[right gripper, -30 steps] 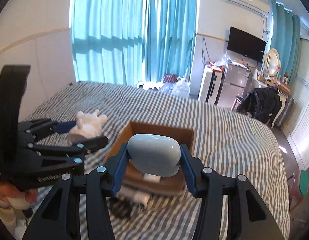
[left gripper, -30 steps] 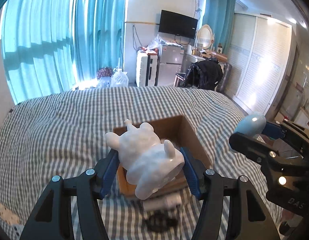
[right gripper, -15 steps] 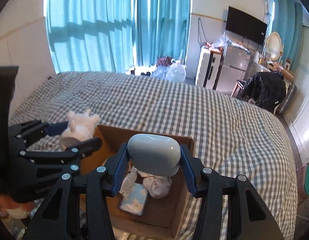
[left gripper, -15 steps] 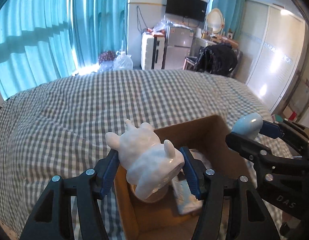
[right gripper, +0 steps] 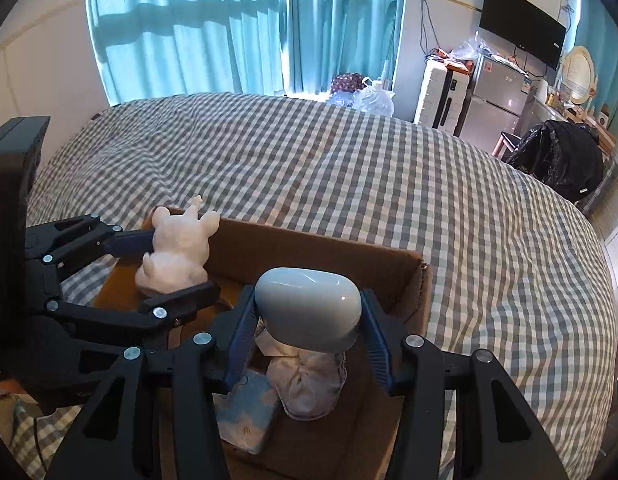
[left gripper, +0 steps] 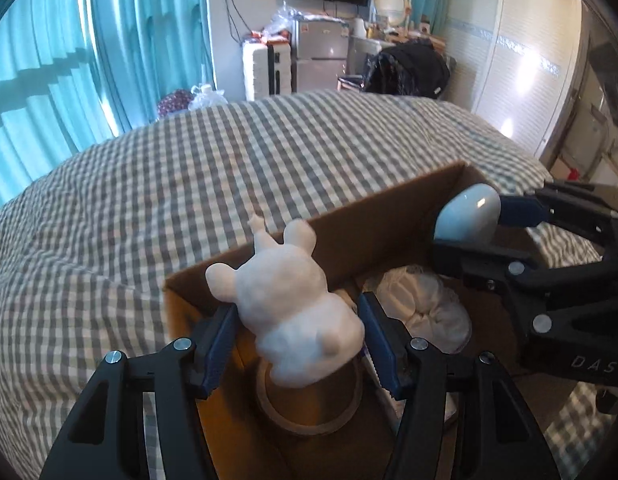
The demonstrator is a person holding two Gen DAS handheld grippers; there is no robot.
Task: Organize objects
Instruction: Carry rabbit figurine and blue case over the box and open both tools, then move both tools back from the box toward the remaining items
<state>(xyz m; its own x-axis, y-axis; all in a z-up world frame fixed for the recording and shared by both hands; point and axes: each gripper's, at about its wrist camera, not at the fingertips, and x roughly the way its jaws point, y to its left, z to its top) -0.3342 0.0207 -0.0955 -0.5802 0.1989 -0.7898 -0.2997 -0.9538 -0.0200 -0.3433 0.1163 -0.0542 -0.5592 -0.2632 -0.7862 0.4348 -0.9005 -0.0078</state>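
Observation:
My left gripper (left gripper: 295,330) is shut on a white animal figurine (left gripper: 293,304) and holds it over the left part of an open cardboard box (left gripper: 389,216); the figurine also shows in the right wrist view (right gripper: 177,252). My right gripper (right gripper: 307,322) is shut on a pale grey-blue rounded case (right gripper: 309,308) and holds it over the right part of the same box (right gripper: 321,248); the case also shows in the left wrist view (left gripper: 467,216). Both held things hang above the box's inside.
The box stands on a bed with a grey-and-white checked cover (right gripper: 389,168). Inside lie a tape roll (left gripper: 309,412), a crumpled white cloth (left gripper: 425,300) and a light blue packet (right gripper: 249,412). Curtains, a fridge and a chair stand beyond the bed.
Both grippers have moved forward and down over the box, which now looks much nearer. Each still holds its object.

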